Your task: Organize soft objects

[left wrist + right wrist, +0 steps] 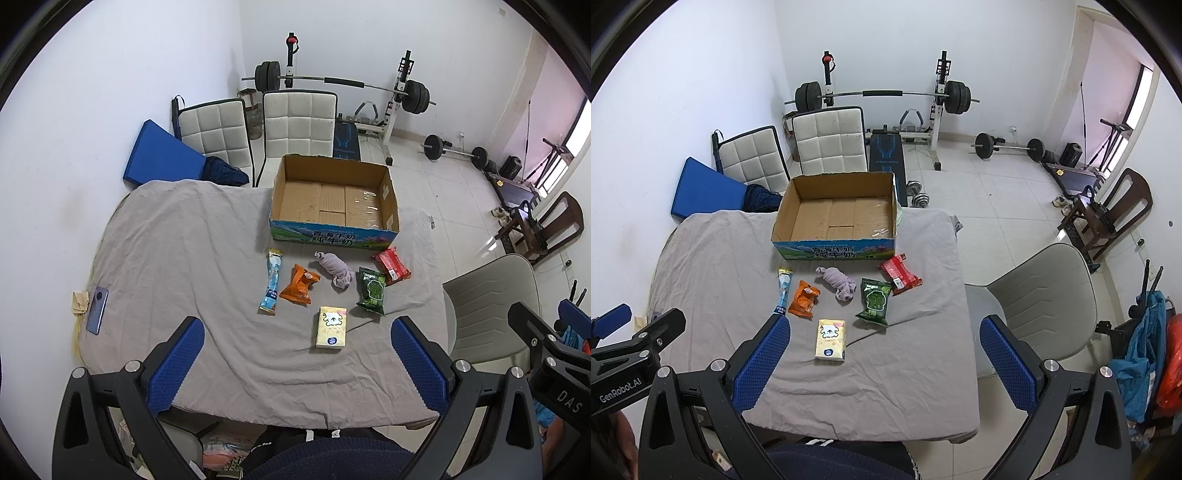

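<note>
While both hand-held grippers — left [297,363], right [882,363] — gape, snack packets [295,284] sit beside the box [334,233].

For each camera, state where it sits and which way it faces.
Left wrist: on the left gripper, above the table's near edge, facing the cardboard box; its own open fingers, the person's lap and the right gripper show.
Right wrist: on the right gripper, same heading; its open fingers and the left gripper show.
Shared: box, tissue pack, snack packets, weight bench.
</note>
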Available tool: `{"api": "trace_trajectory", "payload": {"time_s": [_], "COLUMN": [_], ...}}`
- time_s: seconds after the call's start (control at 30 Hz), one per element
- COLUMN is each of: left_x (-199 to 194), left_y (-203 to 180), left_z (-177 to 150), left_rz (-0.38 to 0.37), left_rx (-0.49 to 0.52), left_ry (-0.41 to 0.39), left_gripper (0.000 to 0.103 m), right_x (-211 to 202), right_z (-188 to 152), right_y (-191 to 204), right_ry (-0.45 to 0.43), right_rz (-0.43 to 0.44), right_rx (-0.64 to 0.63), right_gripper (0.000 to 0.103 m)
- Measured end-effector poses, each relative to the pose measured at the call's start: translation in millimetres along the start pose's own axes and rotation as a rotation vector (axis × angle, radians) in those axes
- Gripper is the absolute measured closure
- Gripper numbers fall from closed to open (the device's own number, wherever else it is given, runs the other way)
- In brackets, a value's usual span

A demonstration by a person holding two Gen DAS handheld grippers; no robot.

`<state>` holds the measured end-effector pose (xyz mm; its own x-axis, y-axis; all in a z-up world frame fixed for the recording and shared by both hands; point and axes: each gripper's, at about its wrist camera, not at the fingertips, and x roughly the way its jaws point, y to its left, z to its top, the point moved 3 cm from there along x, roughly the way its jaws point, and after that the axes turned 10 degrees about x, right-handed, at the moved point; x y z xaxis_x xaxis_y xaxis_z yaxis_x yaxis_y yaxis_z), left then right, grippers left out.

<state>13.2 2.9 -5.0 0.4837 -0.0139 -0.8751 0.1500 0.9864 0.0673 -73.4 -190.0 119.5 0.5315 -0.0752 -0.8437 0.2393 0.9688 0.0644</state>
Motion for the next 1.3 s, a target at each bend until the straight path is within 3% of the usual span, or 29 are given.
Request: {"api": "trace_trajectory", "payload": {"time_s": [0.23, 0.4, 0.57, 0.77, 1.0, 1.2, 1.3], "left_x": [8.1, 50.7, 125.0, 219.8, 327.2, 402.0, 429.4], "left_y": [0.1, 8.9, 28.0, 43.5, 1.4, -58.2, -86.4], "left_z": [3.0, 7.6, -0.2, -28.9, -56.1, -68.6, -78.3], "left_rz": [-0.001, 0.014, 0.05, 0.061, -0.074, -0.209, -0.197], "left_rx": [-0.003, -0.039, -0.079, -0.109, -0.053, -0.003, 0.07], "left_ry": [0.016, 0.058, 0.167, 0.325, 0.456, 0.586, 0.629], "left_gripper": [0.0, 0.0, 0.0, 0.0, 0.0, 0.0, 0.003], "right_x": [11.8, 45.4, 118.4, 250.1, 376.6, 432.0, 450.2], "right_z": [10.5, 10.8, 1.2, -33.0, -57.8, -58.0, -54.1], "right_y": [0.0, -4.8, -0.7, 23.4, 15.6, -14.2, -26.5], "right_ry": [0.019, 0.076, 0.207, 0.42, 0.532, 0.583, 0.589], "right_rz": [0.0, -0.014, -0.021, -0.013, -0.075, -0.126, -0.129], "right_rx": [0.002, 0.019, 0.022, 0.005, 0.022, 0.037, 0.047], "right_gripper": [0.0, 0.0, 0.0, 0.0, 0.0, 0.0, 0.0]}}
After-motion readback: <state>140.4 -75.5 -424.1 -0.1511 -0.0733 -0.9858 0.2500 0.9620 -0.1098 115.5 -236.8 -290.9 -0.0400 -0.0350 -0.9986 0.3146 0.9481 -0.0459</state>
